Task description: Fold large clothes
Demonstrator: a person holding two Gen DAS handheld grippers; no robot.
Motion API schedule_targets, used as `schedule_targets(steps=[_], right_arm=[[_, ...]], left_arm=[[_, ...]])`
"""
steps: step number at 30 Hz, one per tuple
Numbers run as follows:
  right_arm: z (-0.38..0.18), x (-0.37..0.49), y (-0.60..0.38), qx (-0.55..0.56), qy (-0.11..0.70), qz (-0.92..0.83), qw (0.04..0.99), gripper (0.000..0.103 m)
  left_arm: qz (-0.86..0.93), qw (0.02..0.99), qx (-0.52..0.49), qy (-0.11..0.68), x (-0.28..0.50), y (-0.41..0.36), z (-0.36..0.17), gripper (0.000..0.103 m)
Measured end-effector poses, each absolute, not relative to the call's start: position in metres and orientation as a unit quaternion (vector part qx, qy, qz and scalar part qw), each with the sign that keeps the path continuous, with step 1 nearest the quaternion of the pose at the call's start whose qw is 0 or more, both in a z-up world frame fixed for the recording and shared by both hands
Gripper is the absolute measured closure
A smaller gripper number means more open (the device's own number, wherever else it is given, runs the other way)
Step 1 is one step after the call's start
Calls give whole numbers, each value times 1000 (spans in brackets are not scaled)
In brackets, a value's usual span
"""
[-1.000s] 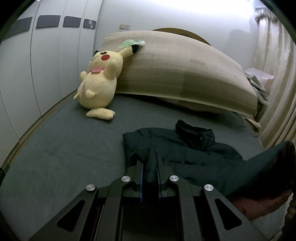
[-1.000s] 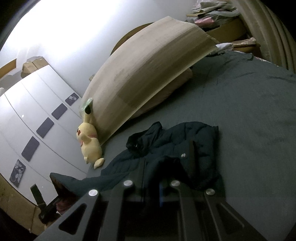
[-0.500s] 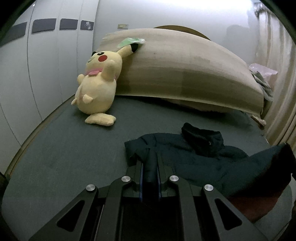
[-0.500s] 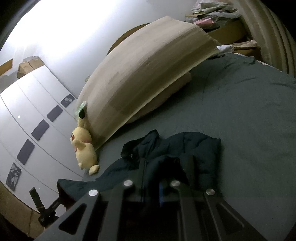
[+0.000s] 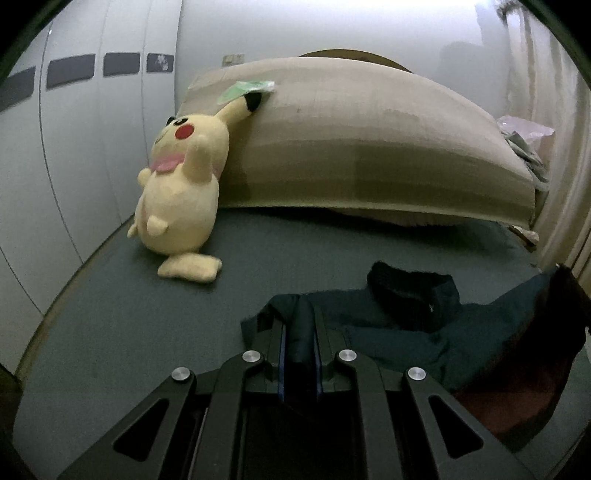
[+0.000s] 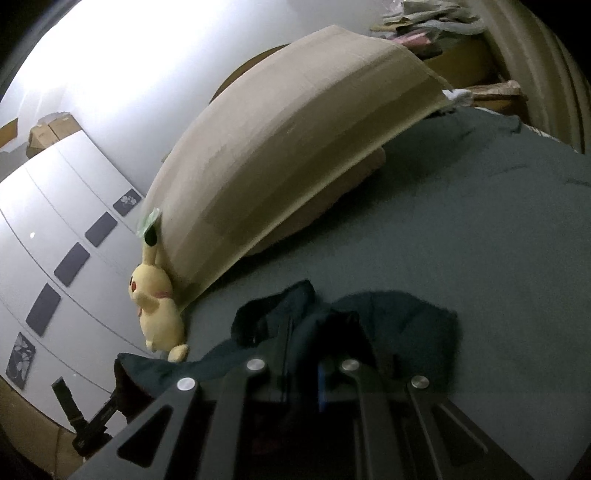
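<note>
A dark teal jacket lies on the grey-green bed, its black collar toward the headboard. My left gripper is shut on a fold of the jacket's edge. A lifted part with a reddish lining hangs at the right. In the right wrist view the jacket lies just ahead, and my right gripper is shut on its dark fabric, held slightly above the bed.
A yellow plush toy leans on a large beige cushion at the bed's head. White wardrobe doors run along the left. Curtains and piled clothes stand on the far side. The bed sheet stretches out to the right.
Both grippers have moved toward the head of the bed with the jacket. The plush toy and cushion look nearer in the left view. The jacket bunches closer to the collar.
</note>
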State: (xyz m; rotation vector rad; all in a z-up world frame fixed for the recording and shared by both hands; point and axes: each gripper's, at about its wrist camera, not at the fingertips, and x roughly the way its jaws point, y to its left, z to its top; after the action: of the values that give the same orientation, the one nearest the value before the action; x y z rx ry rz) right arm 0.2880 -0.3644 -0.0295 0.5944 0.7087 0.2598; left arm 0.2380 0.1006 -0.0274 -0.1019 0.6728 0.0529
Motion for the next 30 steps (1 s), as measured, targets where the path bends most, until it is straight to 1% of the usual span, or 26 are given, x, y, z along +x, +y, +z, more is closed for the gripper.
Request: schedule_targets(steps=[7, 12, 21, 27, 30], right_arm=[[-30, 337, -356, 271, 351, 110, 889, 92], [-42, 368, -352, 265, 367, 95, 886, 92], [-87, 418, -346, 245, 414, 64, 875, 93], [-109, 438, -343, 240, 433, 46, 868, 93], [-119, 445, -341, 239, 445, 36, 862, 93]], left_arm=[[28, 939, -39, 340, 282, 102, -33, 92], [28, 933, -26, 359, 318, 104, -50, 92], [40, 914, -7, 404, 362, 100, -101, 92], [39, 906, 1, 422, 379, 99, -120, 91], [36, 900, -14, 435, 387, 104, -125, 91]])
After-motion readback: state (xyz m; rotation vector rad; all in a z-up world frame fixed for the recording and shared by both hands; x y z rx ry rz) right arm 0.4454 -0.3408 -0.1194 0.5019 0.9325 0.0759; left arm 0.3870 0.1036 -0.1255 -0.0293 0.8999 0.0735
